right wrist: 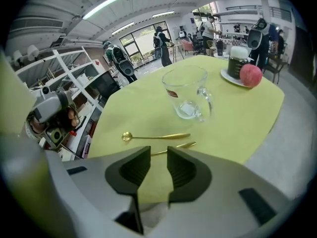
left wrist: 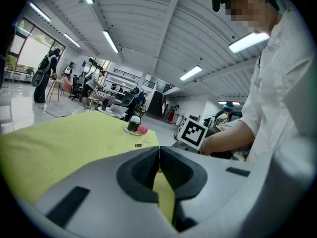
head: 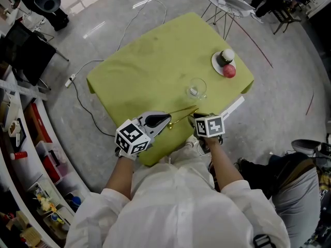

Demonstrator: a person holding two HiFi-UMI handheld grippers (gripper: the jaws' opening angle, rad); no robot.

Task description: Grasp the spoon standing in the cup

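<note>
A clear glass cup (head: 196,88) (right wrist: 185,95) stands on the yellow-green table (head: 150,61) with no spoon in it. A gold spoon (right wrist: 156,136) (head: 184,111) lies flat on the cloth in front of the cup. A second gold utensil (right wrist: 177,147) lies just behind it, partly hidden by my right gripper's jaws. My right gripper (right wrist: 158,155) (head: 196,119) hangs over the near table edge, tilted down, open and empty. My left gripper (left wrist: 159,158) (head: 166,121) rests at the near edge left of the spoon, its jaws shut with nothing between them.
A white plate (head: 220,66) (right wrist: 233,77) with a dark cup (right wrist: 238,58) and a red apple (head: 229,71) (right wrist: 250,75) sits at the table's far right corner. Cables (head: 83,94) run over the floor on the left. Shelves (head: 31,154) line the left side.
</note>
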